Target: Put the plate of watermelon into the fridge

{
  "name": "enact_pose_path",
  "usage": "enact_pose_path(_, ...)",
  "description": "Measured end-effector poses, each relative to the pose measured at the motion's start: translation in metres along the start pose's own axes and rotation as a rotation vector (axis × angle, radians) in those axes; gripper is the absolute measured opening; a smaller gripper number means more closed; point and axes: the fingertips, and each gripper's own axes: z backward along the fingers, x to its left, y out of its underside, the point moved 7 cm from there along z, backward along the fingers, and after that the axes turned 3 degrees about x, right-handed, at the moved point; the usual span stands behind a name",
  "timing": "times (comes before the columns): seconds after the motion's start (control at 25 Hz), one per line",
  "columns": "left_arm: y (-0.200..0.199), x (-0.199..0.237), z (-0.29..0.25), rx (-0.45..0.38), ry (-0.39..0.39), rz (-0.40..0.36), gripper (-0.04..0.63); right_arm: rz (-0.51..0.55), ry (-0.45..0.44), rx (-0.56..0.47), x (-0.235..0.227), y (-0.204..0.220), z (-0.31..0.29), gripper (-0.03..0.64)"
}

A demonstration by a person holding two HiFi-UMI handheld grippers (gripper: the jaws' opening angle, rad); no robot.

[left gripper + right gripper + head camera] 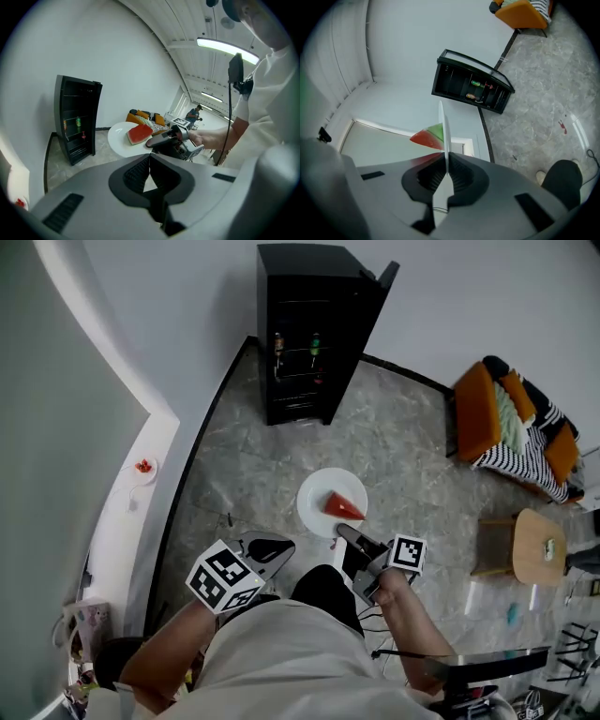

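**Right gripper** [446,174]: the jaws are closed on the near rim of a round white plate [315,491]. In the right gripper view the plate is seen edge-on between the pads. The plate is held roughly level above the floor, in front of the person.

**Load:** a red wedge of watermelon with a green rind [343,507] lies on the right half of the plate, just ahead of the jaws.

**Left gripper** [150,165]: the jaws are brought together with nothing between them. It is held low on the left, near the plate but apart from it.

**Destination:** a tall black fridge [309,334] stands against the white wall, well apart from the plate across grey marbled floor [412,446]. Its door appears to be swung open, and the shelves are exposed. Two small bottles [296,344] are seen on an upper shelf.

**Surroundings:** an orange armchair with a striped cushion [511,423] and a round wooden side table [539,545] are noted at the right.

**Progress, as judged:** the plate is lifted and gripped, and the fridge looks ready to receive it. The carry to the fridge, the setting on a shelf, the release and probably the closing of the door are left.
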Motion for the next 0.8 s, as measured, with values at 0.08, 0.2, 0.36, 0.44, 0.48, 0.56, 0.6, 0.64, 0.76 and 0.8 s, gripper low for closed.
enact_pose_path(0.08,-0.005,0.024,0.009,-0.013,-0.015,0.002,0.012,0.004,0.002,-0.002,0.004,-0.011,-0.029,0.024)
enact_pose_path(0.2,-0.02,0.063,0.008,-0.022,-0.027,0.001,0.012,0.005,0.004,-0.01,0.006,-0.041,-0.07,0.024)
enact_pose_path(0.36,-0.05,0.115,-0.01,-0.01,-0.02,-0.018,0.012,-0.009,-0.003,-0.019,0.002,-0.093,-0.118,0.024)
enact_pose_path(0.44,-0.069,0.139,-0.015,-0.002,-0.026,-0.036,0.012,0.004,0.001,-0.019,0.001,-0.119,-0.138,0.024)
enact_pose_path(0.48,-0.08,0.153,-0.019,0.003,-0.03,-0.04,0.012,0.009,0.003,-0.015,0.0,-0.133,-0.15,0.024)
enact_pose_path(0.56,-0.106,0.193,-0.03,0.017,-0.041,-0.042,0.012,0.003,0.011,-0.008,-0.006,-0.171,-0.179,0.023)
enact_pose_path(0.6,-0.12,0.213,-0.037,0.027,-0.044,-0.04,0.012,0.001,0.015,-0.005,-0.008,-0.192,-0.194,0.025)
enact_pose_path(0.64,-0.133,0.23,-0.045,0.036,-0.044,-0.037,0.012,-0.004,0.02,-0.003,-0.01,-0.211,-0.205,0.024)
enact_pose_path(0.76,-0.169,0.269,-0.067,0.052,-0.033,-0.036,0.012,-0.008,0.053,0.011,-0.016,-0.257,-0.232,0.025)
enact_pose_path(0.8,-0.18,0.282,-0.074,0.049,-0.034,-0.036,0.012,0.005,0.064,0.022,-0.017,-0.272,-0.241,0.025)
